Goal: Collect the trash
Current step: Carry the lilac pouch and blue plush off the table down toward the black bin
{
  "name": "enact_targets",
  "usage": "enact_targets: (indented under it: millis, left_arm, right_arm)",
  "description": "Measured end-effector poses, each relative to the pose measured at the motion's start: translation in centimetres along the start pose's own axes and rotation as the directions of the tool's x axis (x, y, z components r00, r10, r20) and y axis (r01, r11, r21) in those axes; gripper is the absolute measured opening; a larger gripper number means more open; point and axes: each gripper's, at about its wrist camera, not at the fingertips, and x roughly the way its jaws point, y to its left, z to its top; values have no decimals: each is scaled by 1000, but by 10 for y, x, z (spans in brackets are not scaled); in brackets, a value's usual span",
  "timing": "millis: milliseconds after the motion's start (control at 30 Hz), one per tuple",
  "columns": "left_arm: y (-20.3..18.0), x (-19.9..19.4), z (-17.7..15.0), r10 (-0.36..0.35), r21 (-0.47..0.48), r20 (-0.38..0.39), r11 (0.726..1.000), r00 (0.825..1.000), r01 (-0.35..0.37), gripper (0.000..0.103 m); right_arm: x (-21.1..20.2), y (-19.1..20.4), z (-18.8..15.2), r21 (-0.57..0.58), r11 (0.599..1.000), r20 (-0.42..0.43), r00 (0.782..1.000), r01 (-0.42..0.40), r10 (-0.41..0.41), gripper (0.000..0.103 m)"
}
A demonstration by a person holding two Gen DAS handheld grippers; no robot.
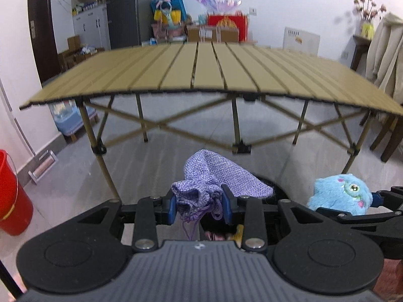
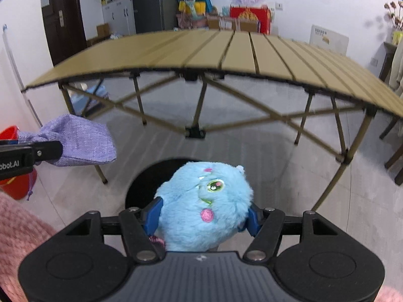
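Observation:
My left gripper (image 1: 200, 205) is shut on the gathered neck of a purple drawstring pouch (image 1: 214, 176), whose cords dangle below the blue pads. The same pouch (image 2: 78, 141) shows at the left of the right wrist view, pinched in the black fingers. My right gripper (image 2: 204, 214) is shut on a fluffy blue plush toy (image 2: 204, 201) with a green eye and pink spots; the blue plush toy (image 1: 340, 193) also appears at the right of the left wrist view. Both hang over a round black bin (image 2: 143, 186) on the floor in front of the table. Some items lie inside the black bin (image 1: 277, 188).
A folding table with a tan slatted top (image 1: 206, 70) stands just ahead on crossed legs. A red bucket (image 1: 12, 196) sits on the floor at the left by the wall. A pink sleeve (image 2: 22, 229) shows at lower left. Boxes and cabinets line the far wall.

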Motion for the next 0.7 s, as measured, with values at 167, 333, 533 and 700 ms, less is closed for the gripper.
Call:
enact_targets:
  millis: [167,333,533,700]
  left_arm:
    - [-1,22,-15,9,7,-72,1000,997,-8,34]
    - [2,41,-26,21,12,-128,1000,992,-20,34]
    - [1,62,-36,34,10,-184,999,982,-32,34]
    - [4,78,-42,42,4,-228,999,973,-42,34]
  right_arm:
    - [18,-2,-18,12,1000,-55,998,7,-6,64]
    - [36,-10,-31,33,999,-105,994,20,-16,64]
    - [54,-24,-40,69,997,-147,989,41,-30,64]
    - [66,-36,-45,91,994,-163,985,65,-49,64]
